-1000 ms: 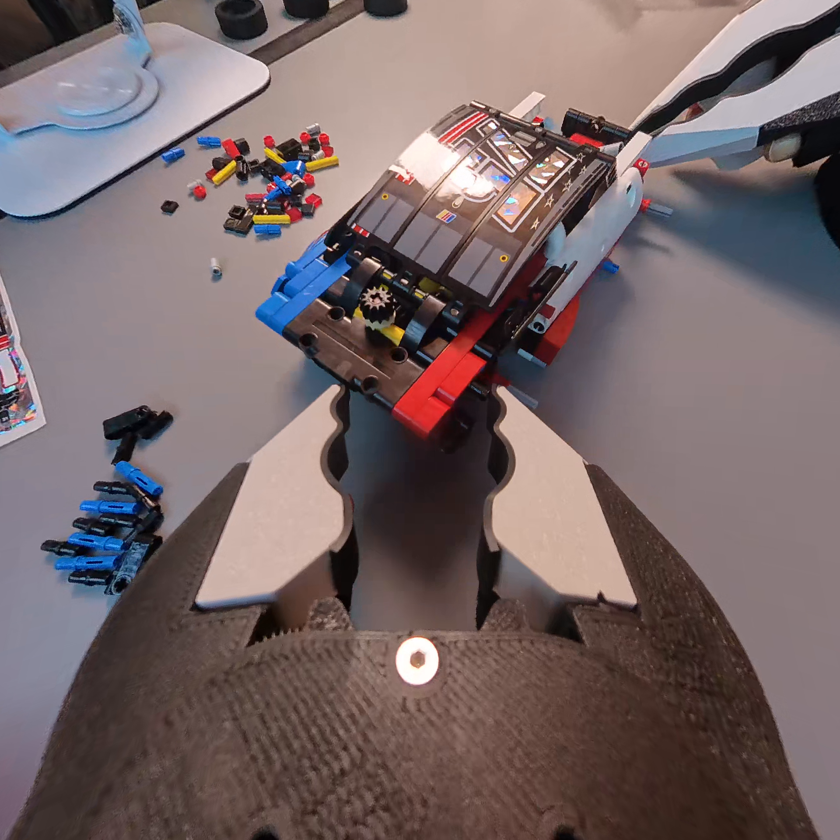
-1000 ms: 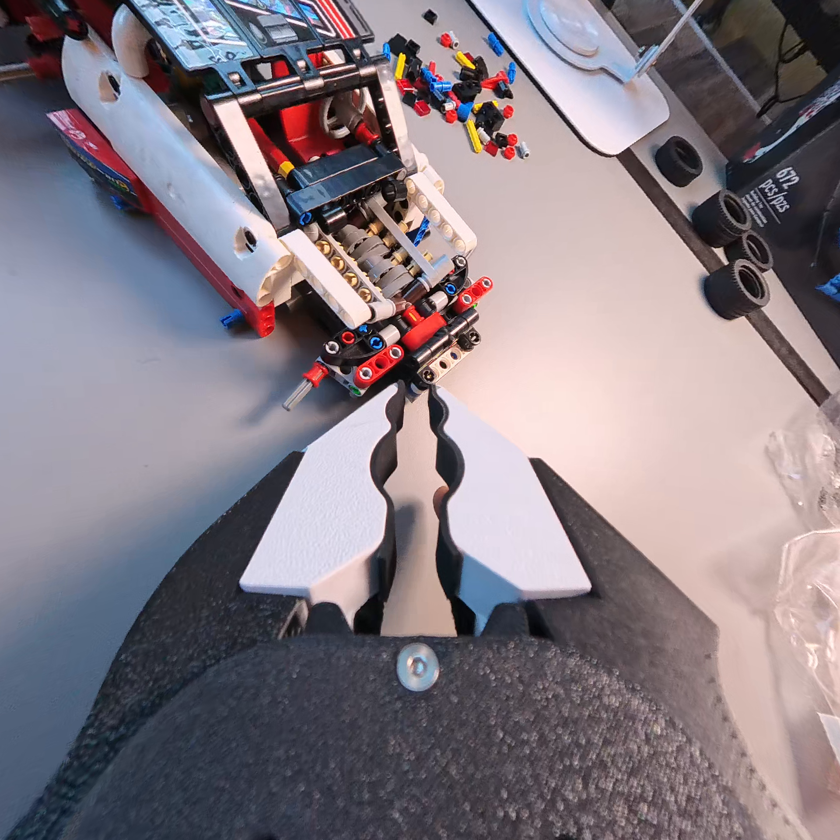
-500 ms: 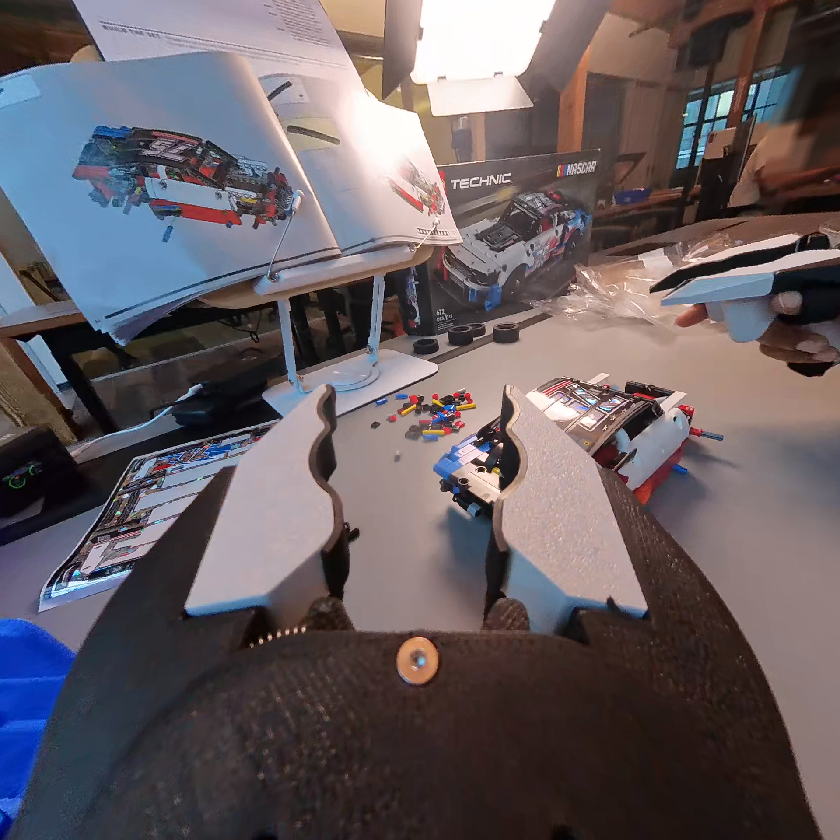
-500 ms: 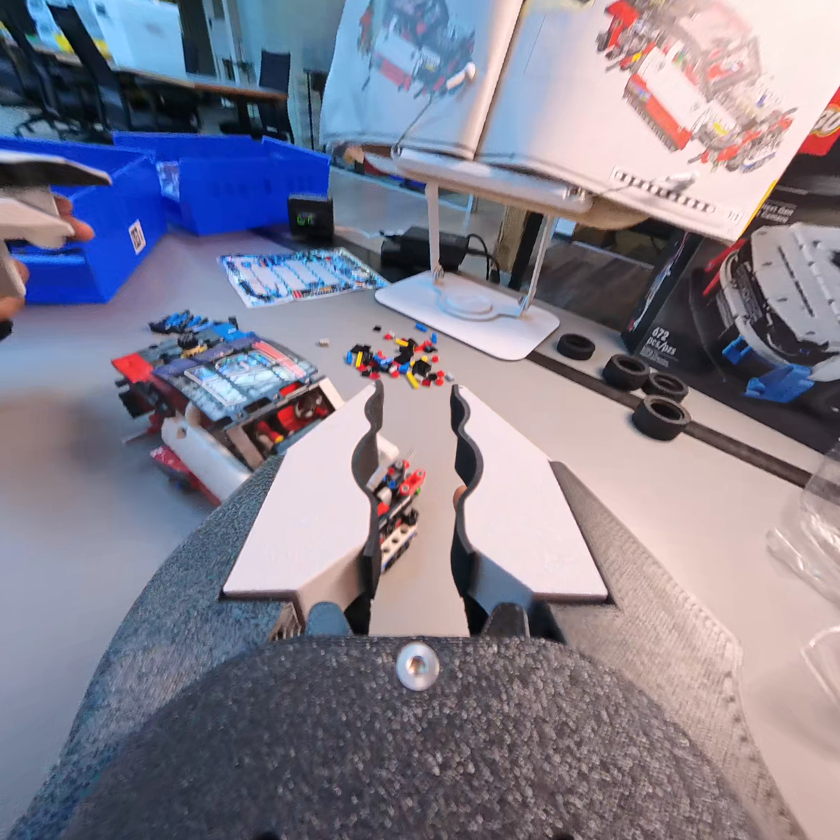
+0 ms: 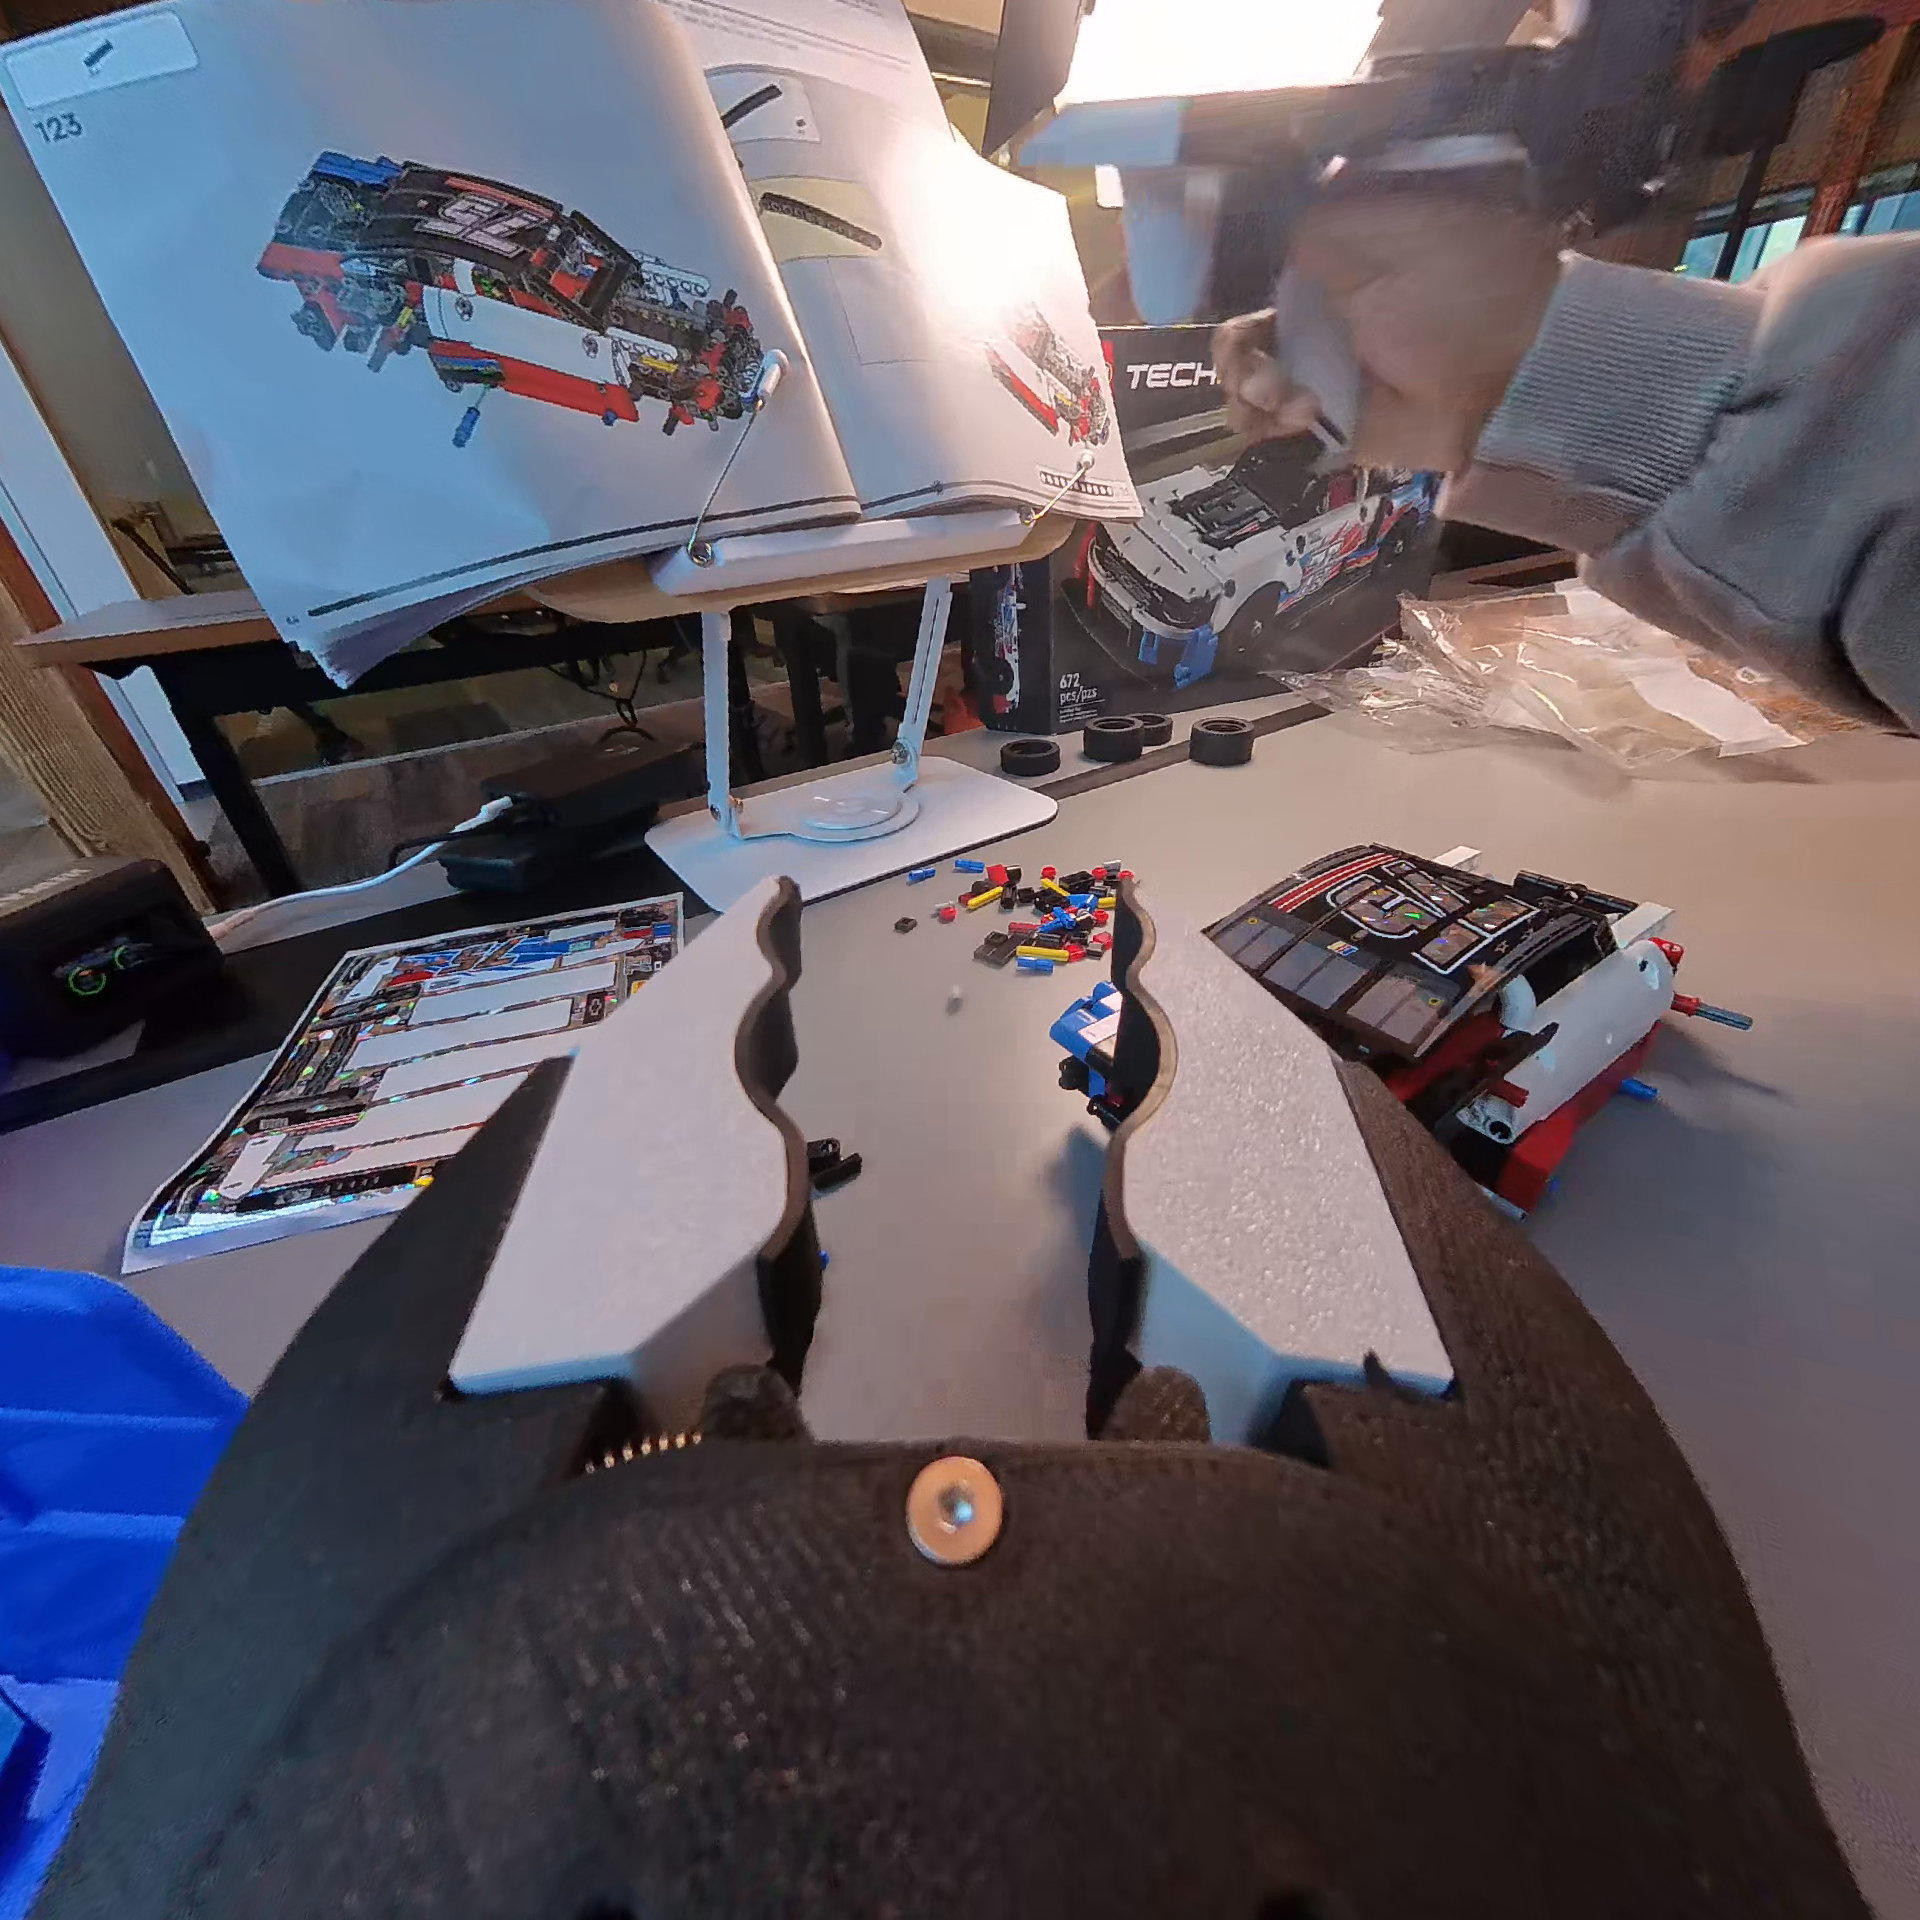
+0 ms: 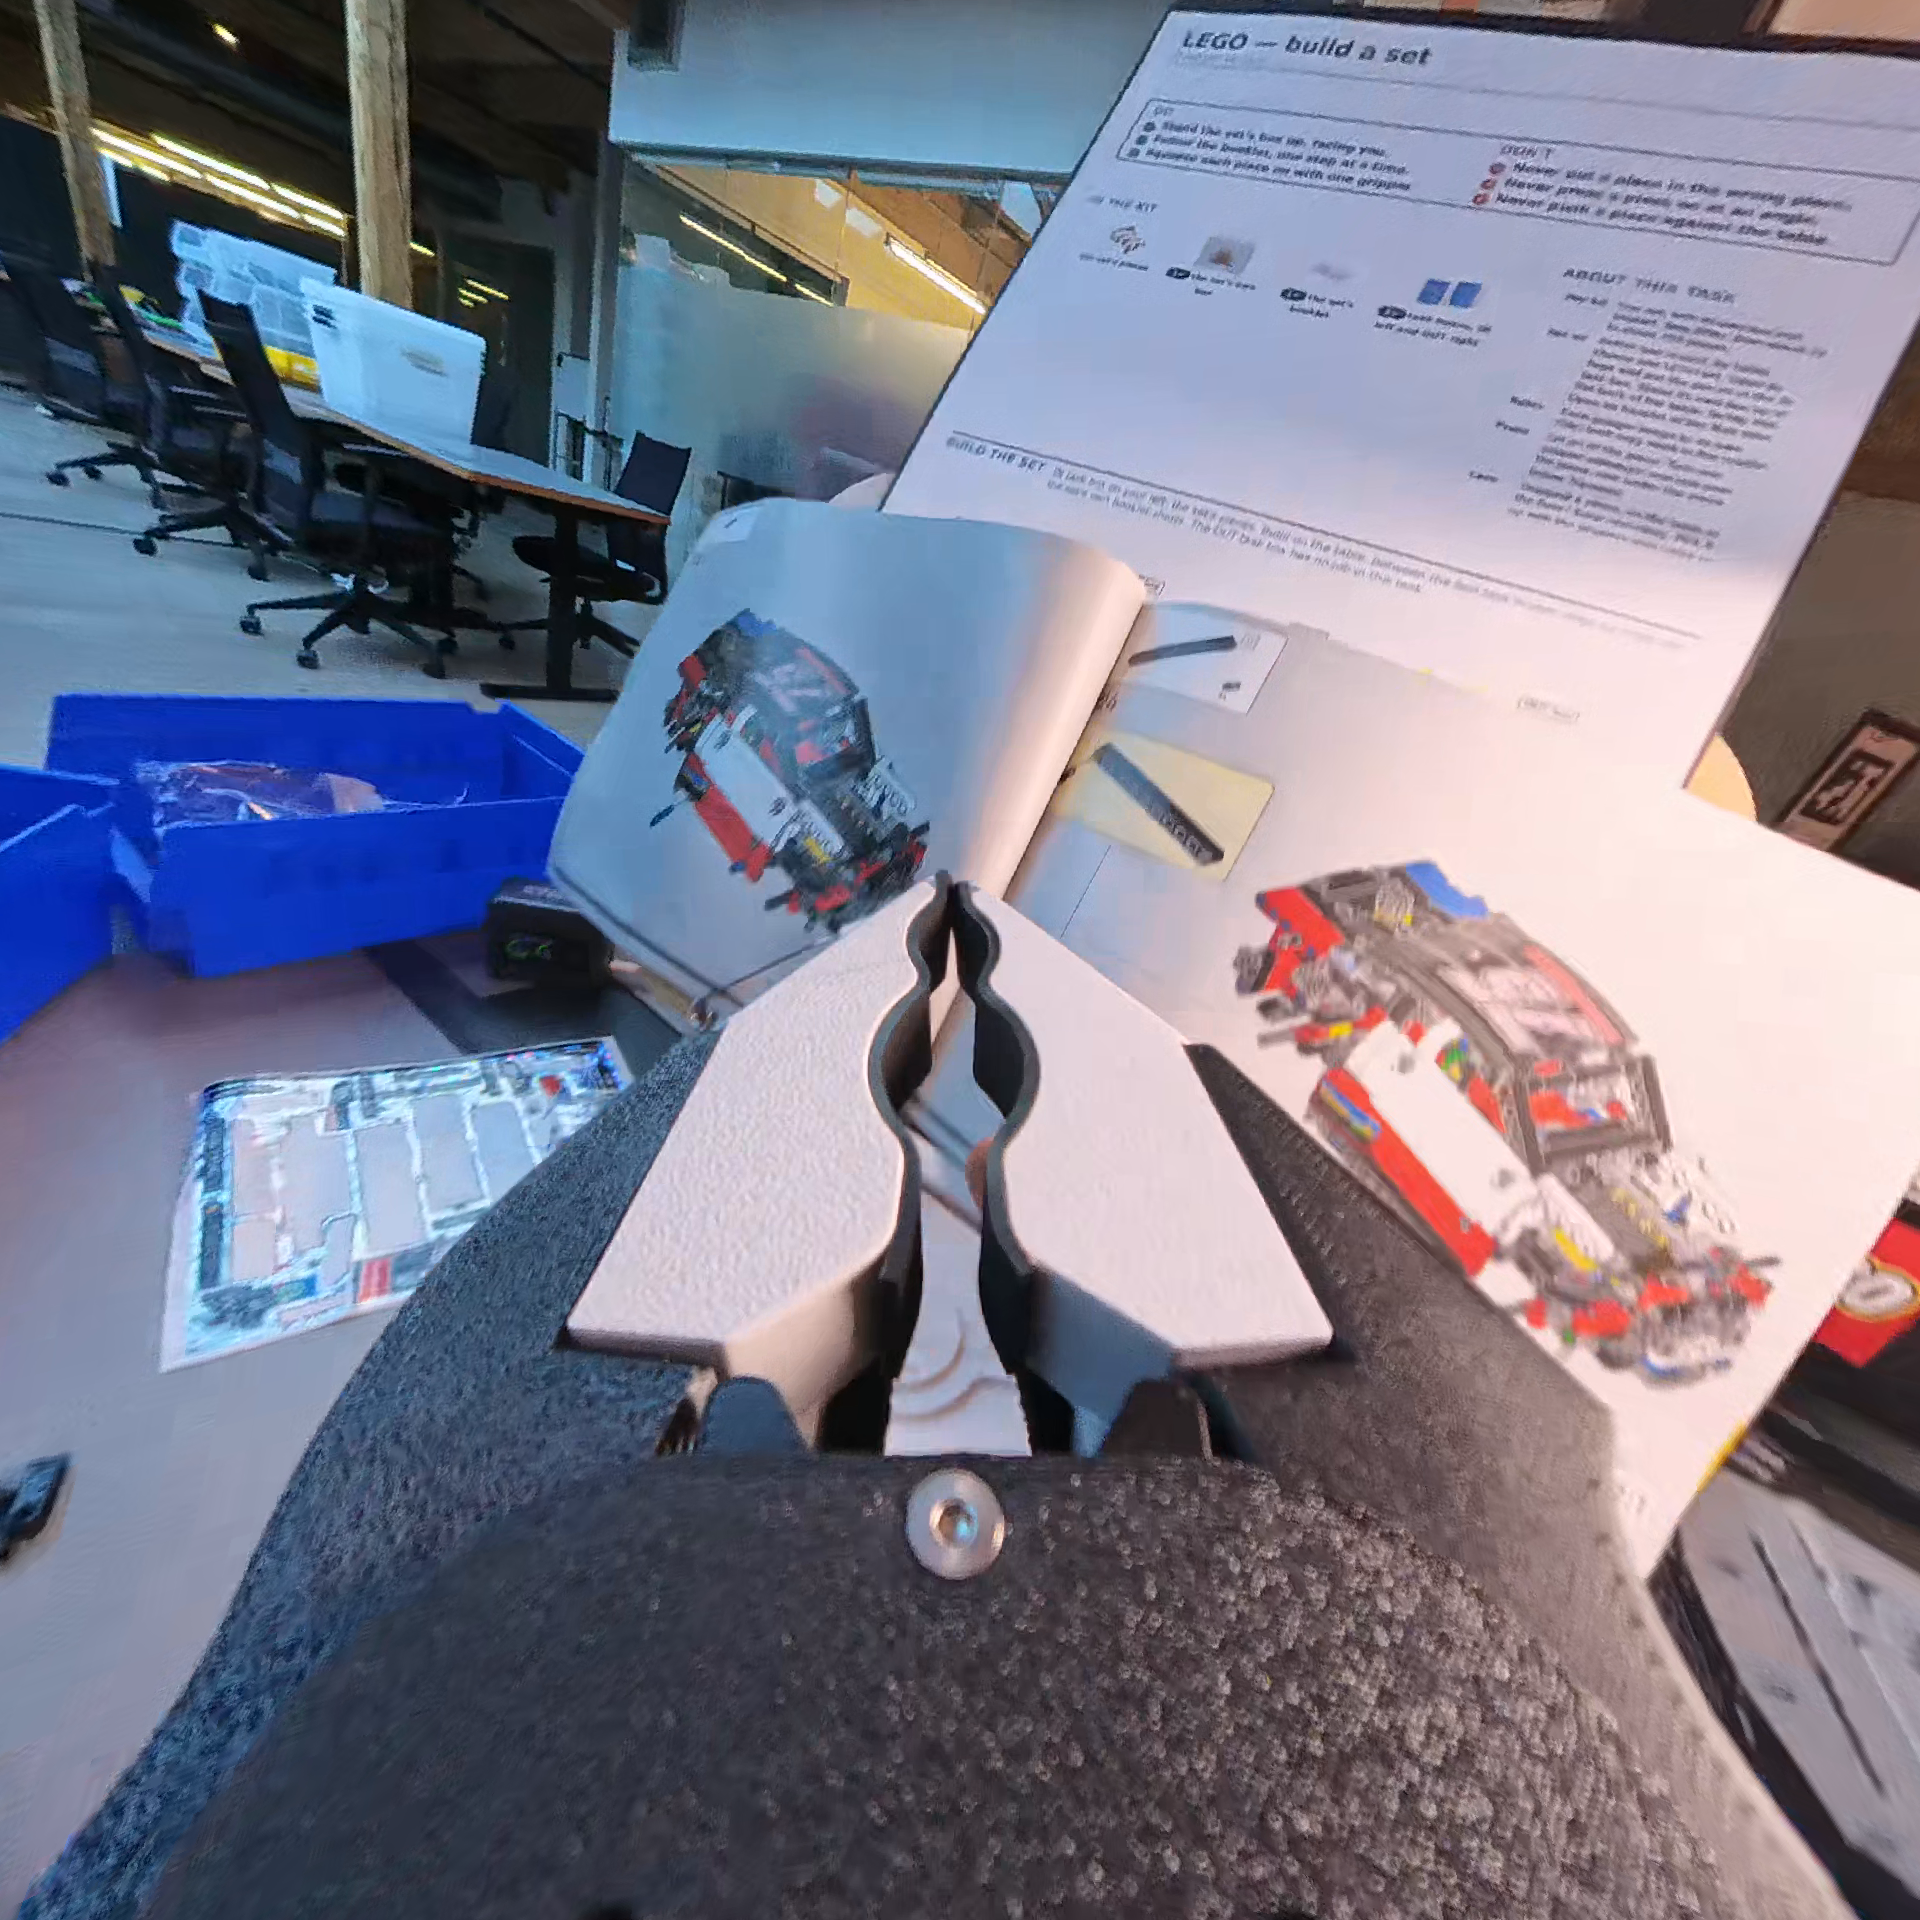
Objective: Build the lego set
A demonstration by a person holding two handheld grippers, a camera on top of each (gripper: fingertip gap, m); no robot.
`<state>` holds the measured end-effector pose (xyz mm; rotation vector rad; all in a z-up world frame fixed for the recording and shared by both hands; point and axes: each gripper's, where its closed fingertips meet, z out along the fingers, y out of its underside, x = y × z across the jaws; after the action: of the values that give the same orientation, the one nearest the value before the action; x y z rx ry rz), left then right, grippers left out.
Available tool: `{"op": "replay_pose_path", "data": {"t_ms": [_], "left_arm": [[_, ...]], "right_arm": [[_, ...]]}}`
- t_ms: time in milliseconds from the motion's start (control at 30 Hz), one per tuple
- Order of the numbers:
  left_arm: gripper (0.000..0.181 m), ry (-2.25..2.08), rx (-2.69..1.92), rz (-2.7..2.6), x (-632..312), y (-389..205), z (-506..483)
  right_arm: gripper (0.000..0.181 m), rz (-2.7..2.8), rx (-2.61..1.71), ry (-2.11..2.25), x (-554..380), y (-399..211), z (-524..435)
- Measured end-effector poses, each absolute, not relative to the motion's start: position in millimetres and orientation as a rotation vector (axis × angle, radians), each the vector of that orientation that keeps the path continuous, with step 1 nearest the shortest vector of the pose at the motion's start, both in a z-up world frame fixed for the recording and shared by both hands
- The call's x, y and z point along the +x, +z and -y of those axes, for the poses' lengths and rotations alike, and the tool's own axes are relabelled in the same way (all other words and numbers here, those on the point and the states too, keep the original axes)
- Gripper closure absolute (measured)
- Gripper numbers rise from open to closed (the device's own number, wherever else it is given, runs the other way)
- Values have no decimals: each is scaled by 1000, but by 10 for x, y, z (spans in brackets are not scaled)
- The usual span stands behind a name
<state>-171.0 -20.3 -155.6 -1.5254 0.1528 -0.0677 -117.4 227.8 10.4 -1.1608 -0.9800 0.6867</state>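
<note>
The partly built car (image 5: 1434,987), black-roofed with white, red and blue sides, lies on the grey table (image 5: 1714,1299). My left gripper (image 5: 948,914) is open and empty, held above the table to the left of the car. A pile of small loose pieces (image 5: 1039,920) lies beyond its tips. My right gripper (image 6: 951,896) is shut with nothing visible between its tips, raised in front of the open instruction booklet (image 6: 883,727). In the left wrist view it is blurred at the top (image 5: 1143,197), held by a hand (image 5: 1382,343).
The booklet on its white stand (image 5: 831,821) is at the back, with the set's box (image 5: 1247,540), three tyres (image 5: 1122,738) and plastic bags (image 5: 1538,675). A sticker sheet (image 5: 416,1060) lies left. Blue bins (image 6: 312,831) stand far left. Black pins (image 5: 831,1158) lie near the left fingers.
Both grippers have drawn back from the car and tilted up. The right gripper has risen to the booklet and closed its tips. The left gripper stays open.
</note>
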Motion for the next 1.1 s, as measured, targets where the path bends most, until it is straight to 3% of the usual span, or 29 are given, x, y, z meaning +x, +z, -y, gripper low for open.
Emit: {"op": "replay_pose_path", "data": {"t_ms": [300, 1100], "left_arm": [[128, -58, -1549, -199, -1648, -1627, 180], [130, -59, -1605, -172, -1726, -1766, 115]], "right_arm": [[181, 1002, -1197, 440, -1911, 453, -3290], [181, 988, -1190, 460, -1675, 509, -3345]]}}
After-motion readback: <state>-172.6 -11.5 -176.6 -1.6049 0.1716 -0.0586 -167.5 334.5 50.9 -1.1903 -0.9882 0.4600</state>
